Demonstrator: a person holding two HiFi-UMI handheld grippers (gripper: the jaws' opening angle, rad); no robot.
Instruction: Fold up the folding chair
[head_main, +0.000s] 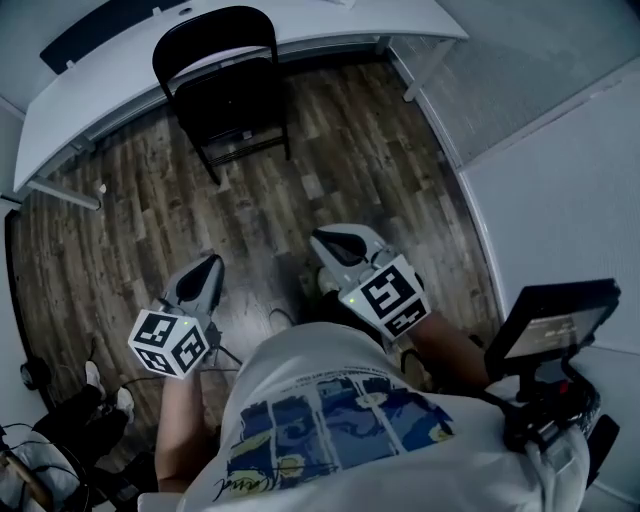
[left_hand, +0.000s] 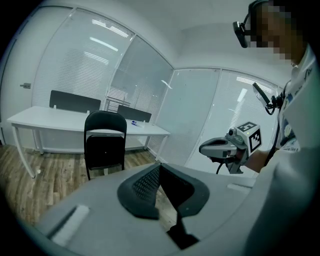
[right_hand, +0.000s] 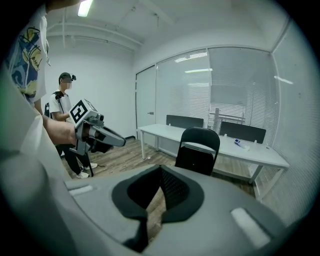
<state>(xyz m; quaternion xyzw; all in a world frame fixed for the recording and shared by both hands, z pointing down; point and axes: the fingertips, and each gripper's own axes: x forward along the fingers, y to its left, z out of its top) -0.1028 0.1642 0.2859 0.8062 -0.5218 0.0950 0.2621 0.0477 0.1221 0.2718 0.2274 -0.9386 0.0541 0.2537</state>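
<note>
well ahead of both tools, the folding chair (head_main: 225, 90) is standing unfolded beside the desk (head_main: 300, 25). left tool (head_main: 207, 272) and right tool (head_main: 330, 240) are carrying nothing, jaws pinched together; arriving closed, they risk shoving the chair over.

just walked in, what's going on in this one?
A person holds a gripper in each hand. The left gripper and the right gripper both have their jaws together with nothing between them. The black folding chair stands unfolded on the wood floor ahead, in front of the white desk and apart from both grippers. The folding has not started yet.
</note>
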